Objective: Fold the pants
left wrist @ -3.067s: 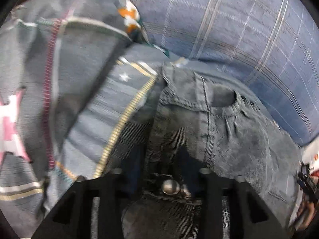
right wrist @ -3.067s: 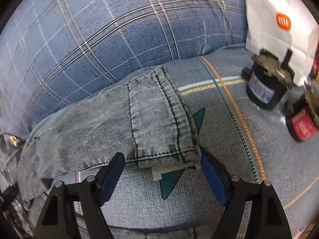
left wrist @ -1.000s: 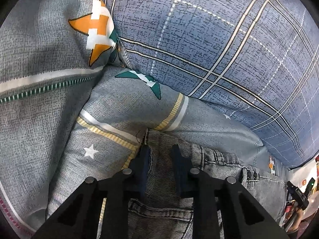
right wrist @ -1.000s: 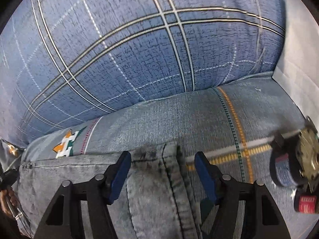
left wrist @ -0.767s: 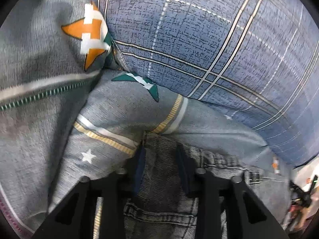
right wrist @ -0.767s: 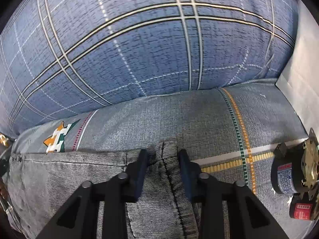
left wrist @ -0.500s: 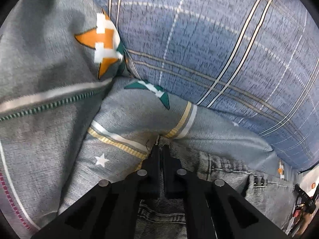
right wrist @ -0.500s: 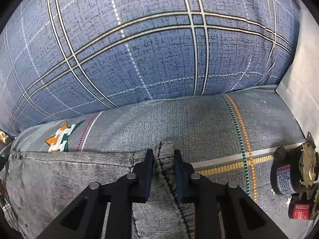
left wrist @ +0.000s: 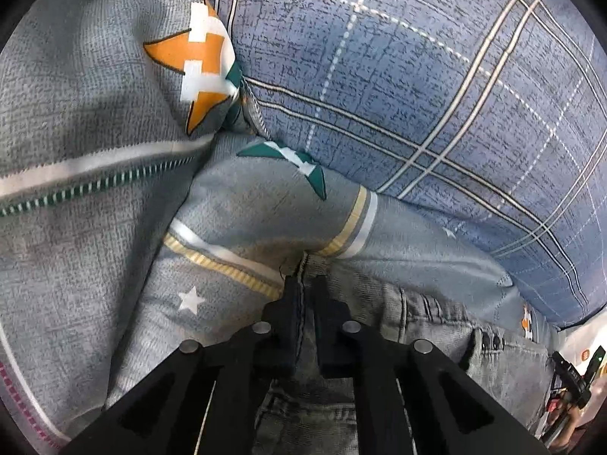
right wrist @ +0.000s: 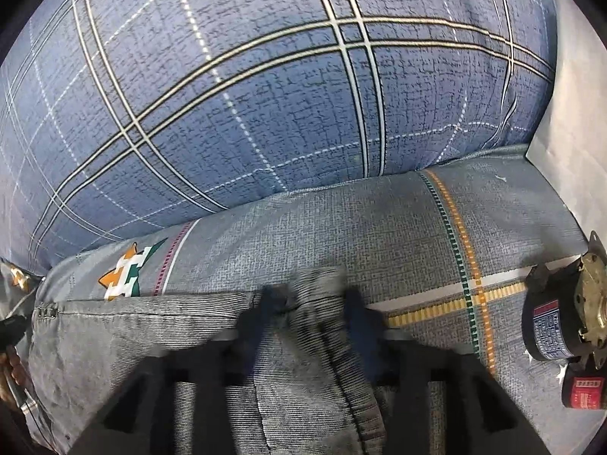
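The grey denim pants (left wrist: 436, 314) lie folded on a grey patterned bedsheet (left wrist: 114, 227). My left gripper (left wrist: 303, 284) is shut on the pants' far left edge, the fabric pinched between its black fingers (left wrist: 290, 295). In the right wrist view the pants (right wrist: 159, 341) stretch left, and my right gripper (right wrist: 309, 299) is blurred by motion with its fingers (right wrist: 356, 311) apart on either side of the pants' far right hem. The hem sits loose between them.
A large blue plaid pillow (right wrist: 265, 94) fills the far side, and it also shows in the left wrist view (left wrist: 436, 76). Two small cylindrical motors (right wrist: 557, 314) sit at the right on the sheet. A white paper bag (right wrist: 569, 113) stands at the far right.
Both grippers closed on the pants' far edge. The left stays shut on it. The right gripper's fingers have just spread apart again, blurred, leaving the hem loose.
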Motion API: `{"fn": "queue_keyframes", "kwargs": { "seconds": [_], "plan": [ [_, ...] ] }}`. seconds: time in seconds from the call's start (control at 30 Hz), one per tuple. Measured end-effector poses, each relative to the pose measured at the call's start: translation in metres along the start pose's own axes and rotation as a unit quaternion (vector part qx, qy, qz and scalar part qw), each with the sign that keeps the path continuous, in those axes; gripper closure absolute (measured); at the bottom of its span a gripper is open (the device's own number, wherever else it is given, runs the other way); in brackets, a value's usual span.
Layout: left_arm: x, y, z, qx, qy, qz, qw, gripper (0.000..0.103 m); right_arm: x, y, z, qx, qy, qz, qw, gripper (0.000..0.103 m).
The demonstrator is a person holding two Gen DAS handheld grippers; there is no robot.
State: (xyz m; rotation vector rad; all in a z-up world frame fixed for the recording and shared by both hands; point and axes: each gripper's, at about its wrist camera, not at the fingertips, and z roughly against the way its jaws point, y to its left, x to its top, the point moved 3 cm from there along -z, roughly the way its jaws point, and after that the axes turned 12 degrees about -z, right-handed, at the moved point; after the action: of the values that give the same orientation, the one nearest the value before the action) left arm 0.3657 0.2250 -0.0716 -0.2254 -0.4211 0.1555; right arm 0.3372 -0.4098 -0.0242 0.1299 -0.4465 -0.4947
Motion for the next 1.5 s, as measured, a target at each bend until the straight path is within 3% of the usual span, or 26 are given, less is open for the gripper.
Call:
{"fn": "queue_keyframes", "kwargs": {
  "seconds": [0.1,0.2,0.23,0.27,0.3,0.33,0.37,0.73,0.93,1.3,1.5],
  "plan": [
    [0.004,-0.003,-0.003,-0.001,-0.001,0.000,1.0000,0.094,0.001,0.002,-0.006,0.005,-0.002,0.005,1.000,0.036],
    [0.009,-0.003,-0.013,-0.012,0.000,0.006,0.9999,0.083,0.001,0.006,-0.015,0.009,0.004,0.004,1.000,0.038],
    [0.010,-0.005,-0.012,-0.009,-0.006,0.003,0.9999,0.083,0.002,0.008,-0.015,0.006,0.000,0.007,1.000,0.042],
    [0.010,-0.007,-0.014,-0.005,-0.008,-0.004,0.9999,0.085,0.002,0.009,-0.015,0.005,0.003,0.007,1.000,0.063],
    [0.009,-0.011,-0.015,-0.003,-0.008,-0.014,0.9999,0.101,0.001,0.009,-0.016,0.002,0.005,0.009,1.000,0.073],
    [0.009,-0.014,-0.016,0.000,-0.006,-0.021,0.9998,0.101,0.001,0.010,-0.016,0.000,0.008,0.012,1.000,0.074],
    [0.009,-0.017,-0.014,0.005,-0.009,-0.029,0.9995,0.101,0.001,0.011,-0.015,-0.001,0.010,0.017,1.000,0.082],
    [0.013,-0.025,0.056,-0.007,-0.084,-0.019,0.9962,0.101,0.006,0.012,0.028,0.024,-0.035,0.006,0.999,0.084],
    [0.020,-0.022,0.062,-0.037,-0.090,-0.023,0.9950,0.101,0.004,0.017,0.042,0.033,-0.044,0.009,0.998,0.084],
    [0.021,-0.011,0.020,-0.021,-0.069,-0.017,0.9973,0.101,0.004,0.010,0.023,0.031,-0.034,0.002,0.999,0.084],
    [0.020,-0.013,0.029,-0.028,-0.082,-0.016,0.9961,0.101,0.003,0.011,0.021,0.034,-0.038,0.000,0.999,0.084]
  ]
}}
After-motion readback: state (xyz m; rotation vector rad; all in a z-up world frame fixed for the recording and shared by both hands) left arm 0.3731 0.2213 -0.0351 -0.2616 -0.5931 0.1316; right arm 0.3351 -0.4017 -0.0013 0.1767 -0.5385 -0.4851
